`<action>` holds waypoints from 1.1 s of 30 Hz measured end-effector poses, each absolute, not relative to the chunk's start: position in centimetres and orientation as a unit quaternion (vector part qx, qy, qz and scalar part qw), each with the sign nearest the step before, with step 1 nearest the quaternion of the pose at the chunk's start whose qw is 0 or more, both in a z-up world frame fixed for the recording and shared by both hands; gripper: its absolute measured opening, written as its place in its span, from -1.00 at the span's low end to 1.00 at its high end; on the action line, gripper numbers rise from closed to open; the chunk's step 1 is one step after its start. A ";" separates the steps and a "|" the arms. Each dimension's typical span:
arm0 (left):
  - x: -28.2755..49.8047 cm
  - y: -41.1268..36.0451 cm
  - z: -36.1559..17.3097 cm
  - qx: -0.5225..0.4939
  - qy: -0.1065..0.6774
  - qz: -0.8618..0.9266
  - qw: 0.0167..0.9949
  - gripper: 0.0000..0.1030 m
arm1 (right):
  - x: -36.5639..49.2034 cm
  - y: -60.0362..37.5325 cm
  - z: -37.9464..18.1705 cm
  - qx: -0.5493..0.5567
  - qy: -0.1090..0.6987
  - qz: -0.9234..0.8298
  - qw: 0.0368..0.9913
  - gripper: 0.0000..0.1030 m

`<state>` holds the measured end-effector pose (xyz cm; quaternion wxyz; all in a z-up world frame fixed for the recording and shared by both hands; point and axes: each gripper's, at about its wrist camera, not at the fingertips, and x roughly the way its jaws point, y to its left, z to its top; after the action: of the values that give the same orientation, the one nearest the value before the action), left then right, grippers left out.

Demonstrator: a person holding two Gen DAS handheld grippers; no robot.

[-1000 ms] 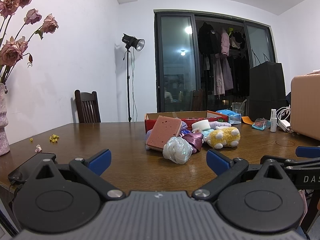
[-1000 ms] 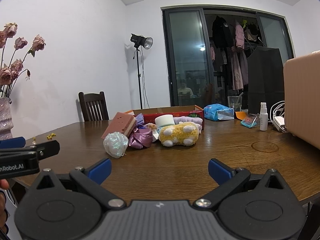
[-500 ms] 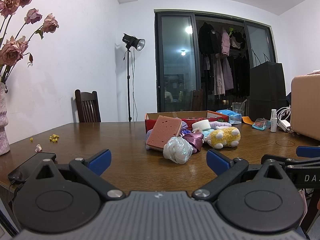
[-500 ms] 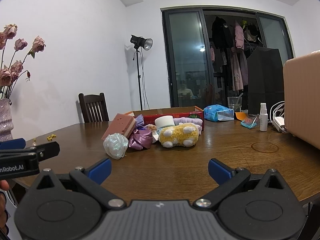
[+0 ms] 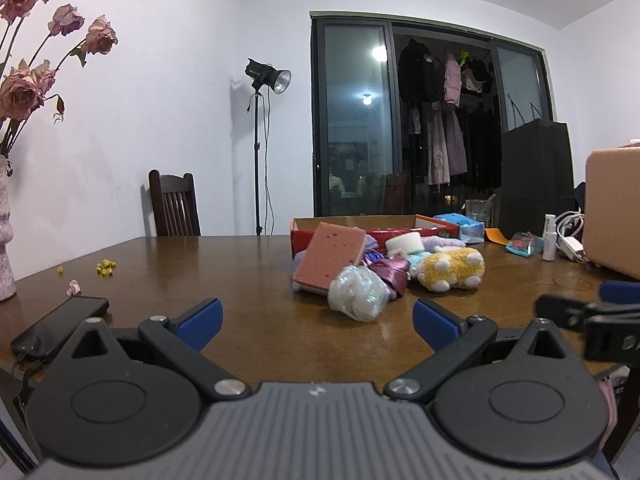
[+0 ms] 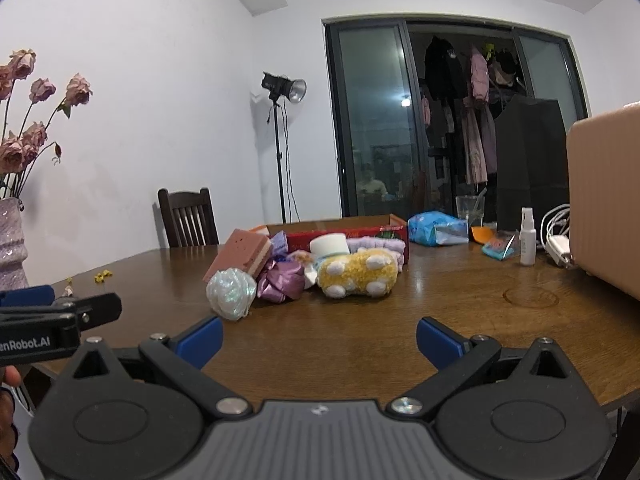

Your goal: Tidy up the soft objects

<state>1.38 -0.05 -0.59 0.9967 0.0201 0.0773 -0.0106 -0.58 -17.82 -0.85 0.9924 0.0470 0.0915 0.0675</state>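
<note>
The left gripper [image 5: 316, 322] is hovering at the near edge of the wooden table [image 5: 240, 280], its blue-tipped fingers spread wide apart with nothing between them. The right gripper [image 6: 319, 336] is hanging beside it at the same edge, its fingers likewise standing wide and empty. A black phone [image 5: 60, 330] is lying near the left gripper at the table's left edge.

Farther in, well apart from both tools, the soft things are sitting in a heap near the table's middle. A white iridescent mesh pouf [image 5: 358, 294] is resting at the front, touching a purple satin scrunchie [image 6: 280, 282]. A pink sponge [image 5: 330, 258] is leaning tilted behind the pouf. A yellow plush toy [image 6: 356, 274] with white paws is lying to the right of the scrunchie, with a white foam cylinder [image 6: 329, 245] and a lilac fuzzy band [image 6: 378, 246] just behind it.

Behind the heap, a shallow red cardboard box [image 6: 360, 232] is standing open. A dark wooden chair [image 5: 175, 210] and a studio light [image 5: 268, 78] are standing by the far wall.
</note>
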 end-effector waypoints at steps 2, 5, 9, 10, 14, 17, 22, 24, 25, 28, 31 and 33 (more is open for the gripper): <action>2.6 0.6 -0.1 0.017 0.079 -0.005 0.997 1.00 | 0.2 -18.3 -0.6 0.044 0.087 0.072 0.993 1.00; 4.8 1.7 0.9 -0.004 0.078 -0.003 0.997 1.00 | 2.3 -19.5 -0.4 0.061 0.100 0.111 0.987 1.00; 8.1 2.7 1.8 -0.024 0.095 -0.021 0.995 1.00 | 5.7 -20.1 0.2 0.034 0.126 0.126 0.983 1.00; 9.0 2.8 1.9 -0.025 0.108 -0.030 0.993 1.00 | 6.6 -20.1 0.3 0.023 0.127 0.123 0.984 1.00; 12.5 2.4 2.1 -0.012 0.156 -0.067 0.985 1.00 | 10.2 -20.0 1.2 0.012 0.132 0.134 0.982 1.00; 14.7 2.0 2.4 -0.007 0.150 -0.058 0.987 1.00 | 12.7 -19.4 1.8 0.007 0.139 0.142 0.980 0.98; 19.4 2.7 2.3 -0.055 0.184 -0.036 0.981 1.00 | 17.5 -17.8 3.1 0.008 0.155 0.180 0.971 0.64; 21.5 3.8 1.8 -0.111 0.219 -0.038 0.969 0.97 | 19.4 -16.8 3.6 0.006 0.158 0.207 0.965 0.40; 22.5 4.3 1.3 -0.140 0.236 -0.041 0.961 0.93 | 20.7 -16.1 3.9 0.008 0.162 0.221 0.962 0.36; 24.8 5.6 -0.1 -0.193 0.272 -0.038 0.942 0.51 | 24.0 -14.3 4.3 0.012 0.168 0.258 0.951 0.30; 27.0 6.8 -1.2 -0.247 0.296 -0.065 0.921 0.25 | 27.7 -12.4 4.4 0.015 0.197 0.294 0.935 0.08; 27.9 7.7 -1.7 -0.286 0.304 -0.091 0.904 -0.05 | 29.9 -11.4 4.3 0.018 0.212 0.309 0.927 -0.16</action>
<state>27.86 7.67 -1.70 0.9040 -0.2863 0.3042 -0.0913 29.95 -11.42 4.32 0.9267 0.0184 0.2124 0.3094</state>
